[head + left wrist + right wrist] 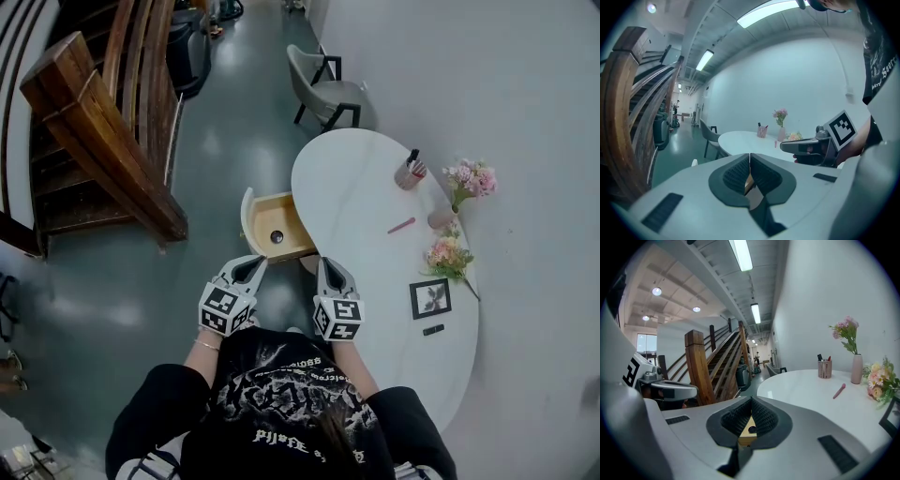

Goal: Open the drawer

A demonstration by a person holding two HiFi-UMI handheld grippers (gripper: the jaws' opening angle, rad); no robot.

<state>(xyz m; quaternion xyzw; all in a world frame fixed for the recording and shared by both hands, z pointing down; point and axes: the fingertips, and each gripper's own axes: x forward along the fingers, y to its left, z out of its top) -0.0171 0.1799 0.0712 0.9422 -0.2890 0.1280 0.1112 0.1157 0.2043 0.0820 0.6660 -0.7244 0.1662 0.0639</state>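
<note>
1. Far left, a wooden staircase [103,141] climbs beside the grey floor.
2. The left gripper [251,263] has its jaws pressed together with nothing pinched. It hovers just by the drawer's near corner, and contact can't be made out.
3. The drawer [285,208] stands pulled out from the left edge of the white oval bench [356,187]. It is open, with a small dark round thing [277,237] lying on its wooden bottom.
4. The right gripper [325,262] has its jaws closed tip to tip and holds nothing. It sits near the bench's edge, beside the left gripper.
5. Across the bench are a pen cup [410,173], a pink pen [401,225], a vase of pink flowers [472,178] and a framed picture [430,298].
</note>
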